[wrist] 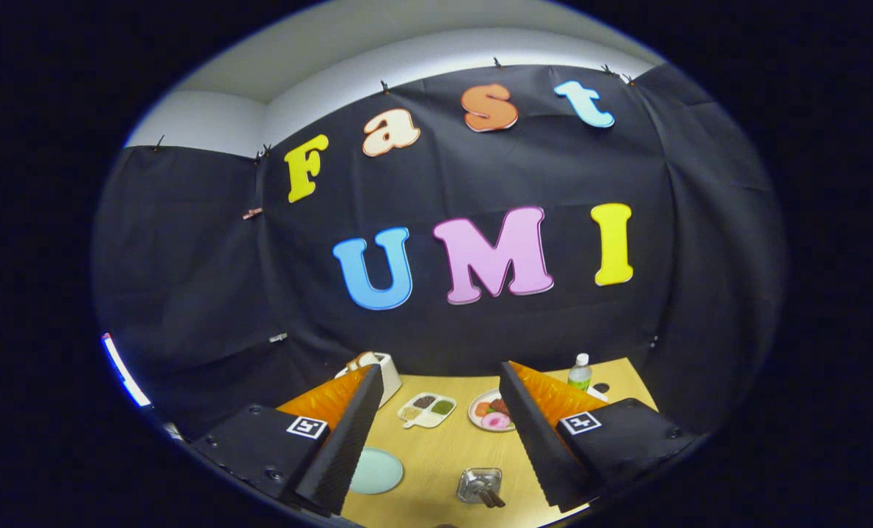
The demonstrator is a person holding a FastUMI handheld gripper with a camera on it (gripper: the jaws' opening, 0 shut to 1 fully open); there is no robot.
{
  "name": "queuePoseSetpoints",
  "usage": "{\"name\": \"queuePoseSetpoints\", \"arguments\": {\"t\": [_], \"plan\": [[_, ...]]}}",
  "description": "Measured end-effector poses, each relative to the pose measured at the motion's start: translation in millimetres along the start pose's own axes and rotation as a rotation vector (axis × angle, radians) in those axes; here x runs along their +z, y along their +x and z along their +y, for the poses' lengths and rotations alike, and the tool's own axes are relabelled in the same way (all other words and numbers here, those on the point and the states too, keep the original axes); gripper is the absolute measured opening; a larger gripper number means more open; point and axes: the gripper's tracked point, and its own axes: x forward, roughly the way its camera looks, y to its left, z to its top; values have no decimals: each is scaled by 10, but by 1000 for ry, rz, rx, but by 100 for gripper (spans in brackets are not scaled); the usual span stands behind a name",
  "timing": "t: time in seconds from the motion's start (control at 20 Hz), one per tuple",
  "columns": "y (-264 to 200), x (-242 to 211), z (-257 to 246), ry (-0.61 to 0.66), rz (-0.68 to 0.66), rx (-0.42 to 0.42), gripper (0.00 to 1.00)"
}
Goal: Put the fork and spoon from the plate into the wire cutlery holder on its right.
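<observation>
I hold my gripper (440,433) high over the wooden table (436,455), fingers spread wide with nothing between them and open tabletop below. The pale plate (376,471) lies beside the left finger, and the wire cutlery holder (479,485) sits between the fingers, to its right.

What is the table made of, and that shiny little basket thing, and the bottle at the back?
The table looks like light wood or wood-look board, matte with faint grain. The wire cutlery holder, between the open fingers, looks like glossy metal, since it glints. The bottle beyond the fingers seems clear plastic with a white cap, though it is too small to be sure.
</observation>
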Motion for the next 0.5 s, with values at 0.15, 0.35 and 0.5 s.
{"name": "queuePoseSetpoints", "arguments": {"t": [0.15,0.35,0.5], "plan": [[-42,64,-109,-14,-60,-49,99],[-2,-173,-60,-10,3,-26,99],[57,-278,-68,-37,41,-11,99]]}}
